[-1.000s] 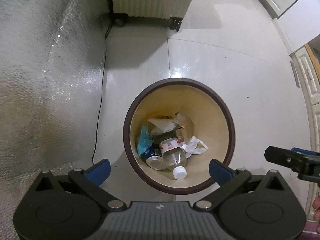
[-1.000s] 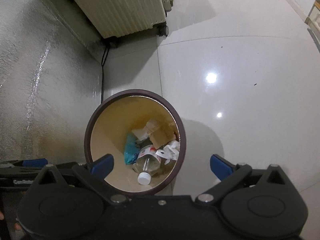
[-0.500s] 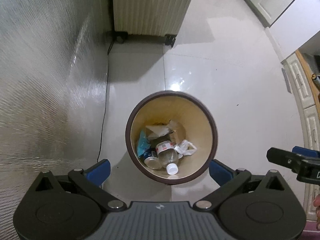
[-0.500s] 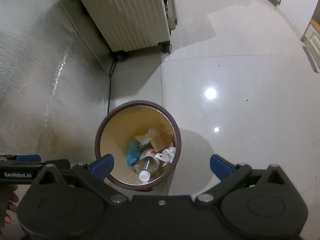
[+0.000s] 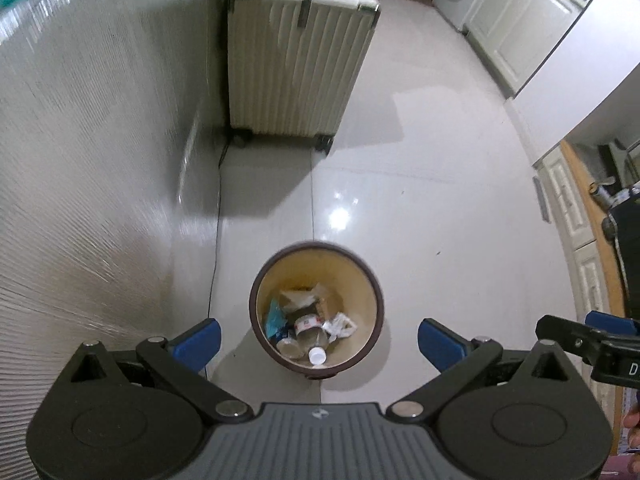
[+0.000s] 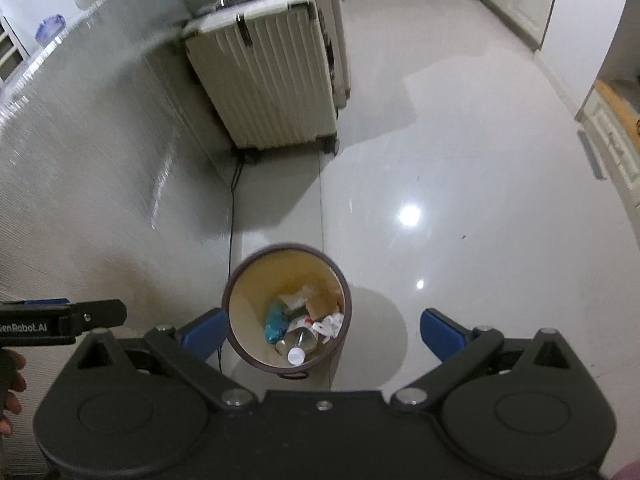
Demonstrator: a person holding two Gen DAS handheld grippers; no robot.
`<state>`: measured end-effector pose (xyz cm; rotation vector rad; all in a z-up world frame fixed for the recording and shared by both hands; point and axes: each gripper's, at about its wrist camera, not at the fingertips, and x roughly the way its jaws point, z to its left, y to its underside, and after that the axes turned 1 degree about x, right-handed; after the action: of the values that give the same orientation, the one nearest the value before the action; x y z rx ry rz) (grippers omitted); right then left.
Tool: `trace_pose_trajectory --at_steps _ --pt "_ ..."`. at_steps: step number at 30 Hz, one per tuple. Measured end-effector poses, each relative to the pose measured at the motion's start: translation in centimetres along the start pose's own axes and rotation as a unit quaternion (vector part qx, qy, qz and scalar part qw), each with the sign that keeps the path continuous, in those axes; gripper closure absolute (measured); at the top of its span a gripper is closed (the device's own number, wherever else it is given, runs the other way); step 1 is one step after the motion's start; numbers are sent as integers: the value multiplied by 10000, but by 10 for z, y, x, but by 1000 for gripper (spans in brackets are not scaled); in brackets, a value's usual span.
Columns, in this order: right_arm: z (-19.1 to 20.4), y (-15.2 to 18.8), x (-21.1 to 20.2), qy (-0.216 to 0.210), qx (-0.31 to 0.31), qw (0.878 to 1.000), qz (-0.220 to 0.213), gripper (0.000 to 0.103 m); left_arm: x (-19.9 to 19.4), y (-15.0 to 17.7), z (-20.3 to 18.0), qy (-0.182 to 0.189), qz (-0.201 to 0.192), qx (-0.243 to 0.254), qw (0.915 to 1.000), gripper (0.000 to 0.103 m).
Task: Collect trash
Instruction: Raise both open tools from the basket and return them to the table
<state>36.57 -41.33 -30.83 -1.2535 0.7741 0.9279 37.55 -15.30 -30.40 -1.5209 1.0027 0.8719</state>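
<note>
Trash [image 5: 310, 330] sits down in the round bin [image 5: 256, 300] on the floor – a bottle, papers, a blue wrapper – and both tongs, left [image 5: 318, 338] and right [image 6: 322, 334], hang wide open and empty, now pulled up higher, so this drop looks done.

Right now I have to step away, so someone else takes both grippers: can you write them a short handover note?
Left gripper: open, empty, held high above the trash bin.
Right gripper: open, empty, also above the bin.
The bin stands on the tiled floor near a ribbed suitcase.
Done: a plastic bottle, a teal wrapper, white crumpled plastic and cardboard scraps lie inside.
Left: no loose trash shows on the visible floor; check elsewhere.
</note>
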Motion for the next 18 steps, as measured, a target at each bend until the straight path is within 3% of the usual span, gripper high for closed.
trace_pose_trajectory --at_steps 9,18 --pt "14 -24 -92 71 -44 9989 -464 0 -96 -16 -12 73 -517 252 9983 0" --pt "32 -41 -152 57 -382 9967 -718 0 -164 -18 -9 33 -843 159 9963 0"
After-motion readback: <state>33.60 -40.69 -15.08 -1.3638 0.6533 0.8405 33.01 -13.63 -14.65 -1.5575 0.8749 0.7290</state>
